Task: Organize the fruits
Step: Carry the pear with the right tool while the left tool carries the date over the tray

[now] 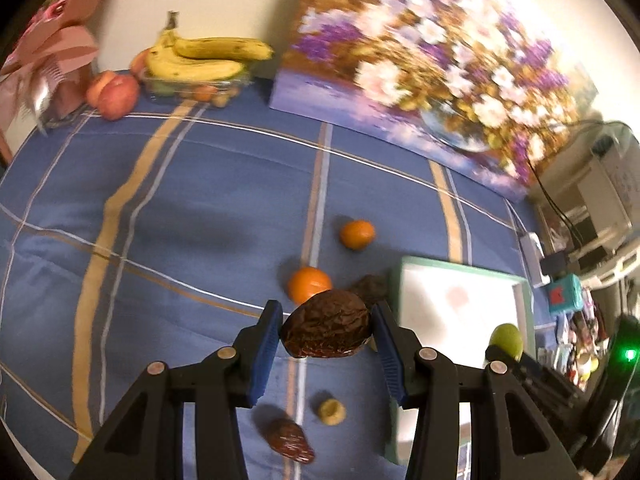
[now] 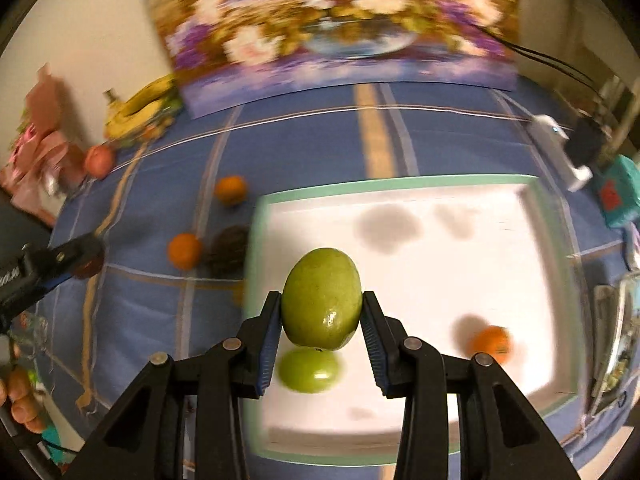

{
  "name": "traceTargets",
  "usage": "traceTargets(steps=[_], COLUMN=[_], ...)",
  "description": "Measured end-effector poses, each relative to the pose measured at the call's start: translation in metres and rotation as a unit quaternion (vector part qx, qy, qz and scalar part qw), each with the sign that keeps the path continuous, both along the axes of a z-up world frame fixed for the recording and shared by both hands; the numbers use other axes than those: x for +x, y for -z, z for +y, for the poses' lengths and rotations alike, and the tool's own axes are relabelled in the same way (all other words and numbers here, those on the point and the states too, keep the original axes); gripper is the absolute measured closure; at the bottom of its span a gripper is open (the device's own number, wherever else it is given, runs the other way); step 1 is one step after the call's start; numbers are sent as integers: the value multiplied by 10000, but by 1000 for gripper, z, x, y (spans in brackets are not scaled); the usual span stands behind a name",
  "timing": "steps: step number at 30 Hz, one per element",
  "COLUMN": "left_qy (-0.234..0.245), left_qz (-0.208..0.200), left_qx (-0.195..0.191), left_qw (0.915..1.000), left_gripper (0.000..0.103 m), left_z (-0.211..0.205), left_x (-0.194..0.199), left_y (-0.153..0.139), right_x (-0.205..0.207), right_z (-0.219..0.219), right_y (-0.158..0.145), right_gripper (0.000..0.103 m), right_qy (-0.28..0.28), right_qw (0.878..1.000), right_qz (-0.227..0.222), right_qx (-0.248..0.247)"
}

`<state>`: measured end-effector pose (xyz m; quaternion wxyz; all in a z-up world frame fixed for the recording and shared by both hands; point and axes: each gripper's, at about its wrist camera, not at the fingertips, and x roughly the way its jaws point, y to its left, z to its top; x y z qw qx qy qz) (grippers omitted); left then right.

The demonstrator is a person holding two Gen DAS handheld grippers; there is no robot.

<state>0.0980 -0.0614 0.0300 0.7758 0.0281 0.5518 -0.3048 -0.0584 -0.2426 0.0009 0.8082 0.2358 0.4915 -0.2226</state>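
**Both grippers carry fruit above the checked blue cloth**

The left gripper point(image 1: 326, 340) has its jaws clenched on a wrinkled dark brown fruit point(image 1: 325, 325), held clear of the blue checked cloth point(image 1: 180, 208); under it lie a second wrinkled brown fruit point(image 1: 291, 440) and a small yellowish piece point(image 1: 331, 412) (too blurred to name); just past the held fruit sit an orange point(image 1: 309, 285) and a dark lump point(image 1: 370, 288) side by side, then another orange point(image 1: 357, 234) farther out.

The right gripper point(image 2: 322, 320) grips a green fruit point(image 2: 322, 298) between its blue pads, over the white tray with a green rim point(image 2: 400, 184); a second green fruit point(image 2: 309, 370) lies in the tray directly beneath, partly hidden by the held one; an orange point(image 2: 491, 344) rests in the tray toward its right side.

At the far edge, a clear container with bananas point(image 1: 204, 60) stands against the wall, two reddish apples point(image 1: 114, 96) just left of it, and a pink ribboned gift box point(image 1: 52, 68) beyond those; a floral painting point(image 1: 432, 64) leans on the wall to the right; cables and a teal box point(image 1: 564, 292) crowd the cloth's right edge.
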Motion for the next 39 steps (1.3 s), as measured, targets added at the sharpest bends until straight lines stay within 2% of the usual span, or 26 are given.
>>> traceTargets(steps=[10, 16, 23, 31, 39], left_qy=[706, 1261, 1663, 2017, 2210], left_qz=[0, -31, -93, 16, 60], left_qx=[21, 39, 253, 399, 699], left_qw=[9975, 9920, 9857, 9786, 9728], left_gripper=[54, 54, 54, 54, 54], left_z=[-46, -80, -105, -120, -125], left_x=[-45, -79, -109, -133, -152], left_y=[4, 4, 10, 21, 41], right_x=[-48, -65, -77, -92, -99], right_z=[-52, -67, -77, -88, -89], right_y=[-3, -9, -11, -12, -9], right_gripper=[62, 62, 62, 62, 62], right_qy=[796, 1140, 1299, 1464, 1505], right_qw=[9968, 9932, 9910, 9887, 9881], right_qz=[0, -104, -89, -27, 71], right_qx=[-63, -217, -306, -310, -298])
